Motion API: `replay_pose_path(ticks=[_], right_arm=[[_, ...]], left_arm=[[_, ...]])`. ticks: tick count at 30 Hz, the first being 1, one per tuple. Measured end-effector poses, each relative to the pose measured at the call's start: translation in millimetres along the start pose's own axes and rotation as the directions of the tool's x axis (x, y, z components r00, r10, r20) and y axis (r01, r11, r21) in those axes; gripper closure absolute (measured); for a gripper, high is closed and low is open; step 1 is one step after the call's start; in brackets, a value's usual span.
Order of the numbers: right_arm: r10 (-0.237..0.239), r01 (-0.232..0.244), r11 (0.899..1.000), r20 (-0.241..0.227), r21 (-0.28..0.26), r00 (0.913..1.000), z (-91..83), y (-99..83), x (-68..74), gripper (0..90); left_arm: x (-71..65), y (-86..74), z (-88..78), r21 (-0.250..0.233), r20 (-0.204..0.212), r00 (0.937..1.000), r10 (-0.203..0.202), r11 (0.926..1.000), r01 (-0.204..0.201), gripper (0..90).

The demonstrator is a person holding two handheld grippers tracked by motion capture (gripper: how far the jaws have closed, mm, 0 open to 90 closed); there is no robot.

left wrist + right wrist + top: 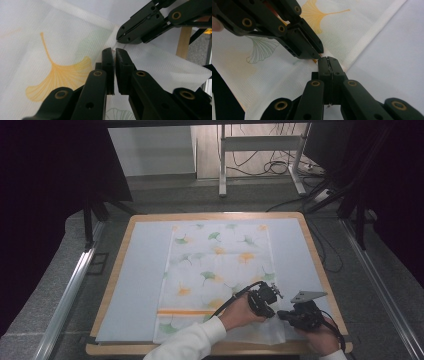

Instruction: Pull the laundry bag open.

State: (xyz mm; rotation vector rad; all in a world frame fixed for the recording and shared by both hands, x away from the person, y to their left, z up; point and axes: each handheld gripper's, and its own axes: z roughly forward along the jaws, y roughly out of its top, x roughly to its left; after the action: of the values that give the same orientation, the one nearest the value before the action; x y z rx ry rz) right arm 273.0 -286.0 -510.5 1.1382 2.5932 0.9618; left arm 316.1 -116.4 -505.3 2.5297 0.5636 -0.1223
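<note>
The ginkgo-print cloth (215, 270) lay flat on the table (120, 255). At its near right corner, the left gripper (114, 51) stood slightly parted over the fabric; the right gripper (328, 60) pinched the hem, apparently to lift that corner for folding.

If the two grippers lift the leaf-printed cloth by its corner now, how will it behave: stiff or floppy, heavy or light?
The cloth looks thin and half see-through, so it would probably hang limp and feel light. It lies flat on the smooth blue mat, so it may slide easily. The right gripper seems shut on its hem.
</note>
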Motion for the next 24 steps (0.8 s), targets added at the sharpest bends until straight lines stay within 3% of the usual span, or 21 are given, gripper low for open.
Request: replay_pose_path(ticks=[9, 14, 18, 24], right_arm=[[0.000, 0.000, 1.000, -0.004, -0.003, 1.0000, 0.1, -0.2, -0.4, 89.2], [0.001, -0.001, 1.000, -0.004, -0.004, 1.0000, 0.1, -0.3, -0.5, 89.2], [-0.002, 0.002, 1.000, -0.004, -0.002, 1.0000, 0.2, -0.2, -0.3, 89.3], [-0.019, 0.019, 1.000, 0.003, 0.008, 0.9998, 0.5, 0.8, 1.5, 89.5]], left_arm=[[-2.4, -0.8, -1.8, 0.013, -0.009, 0.9998, 0.017, 0.9998, -0.017, 89.9], [-0.9, -1.6, -2.3, 0.009, 0.003, 1.0000, 0.005, 1.0000, -0.005, 90.0], [3.3, -1.0, -3.5, -0.001, 0.028, 0.9991, -0.032, 0.9995, 0.032, 90.0], [6.2, -2.6, -4.4, 0.003, 0.042, 0.9982, -0.043, 0.9991, 0.043, 90.0]])
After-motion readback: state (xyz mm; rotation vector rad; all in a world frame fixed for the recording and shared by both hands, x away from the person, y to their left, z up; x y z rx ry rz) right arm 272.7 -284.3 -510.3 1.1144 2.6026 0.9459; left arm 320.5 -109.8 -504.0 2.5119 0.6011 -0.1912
